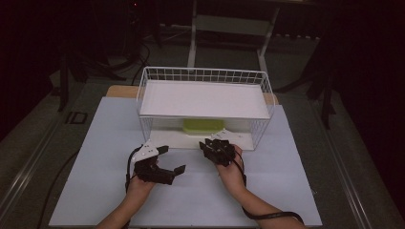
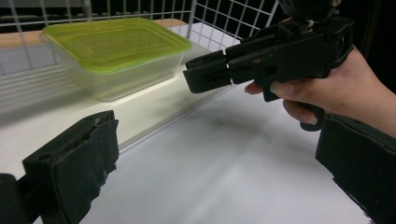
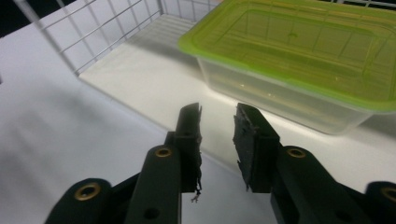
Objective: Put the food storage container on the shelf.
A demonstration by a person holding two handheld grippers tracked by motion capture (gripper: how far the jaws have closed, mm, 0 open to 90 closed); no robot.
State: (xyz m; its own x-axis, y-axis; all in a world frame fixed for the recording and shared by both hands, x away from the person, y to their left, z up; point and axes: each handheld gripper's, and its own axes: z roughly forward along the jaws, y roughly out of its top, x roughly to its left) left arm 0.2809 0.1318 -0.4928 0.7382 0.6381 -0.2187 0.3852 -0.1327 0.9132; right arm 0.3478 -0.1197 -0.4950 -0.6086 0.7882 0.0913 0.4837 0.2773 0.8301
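Grippers both empty at the rack mouth, lidded container ahead on the lower shelf.

Right gripper: jaws parted by a narrow gap, nothing between them, tips just short of the white bottom shelf edge. Left gripper: jaws spread wide, empty, resting on the table beside the right one. Container: clear tub, green lid on, sits under the upper shelf of the wire rack, near and slightly right of the right gripper's line, apart from both. Looks light, thin plastic, probably flexes and slides easily; lid rim or a short end wall seems the best hold, squeeze gently. Contents cannot be told.
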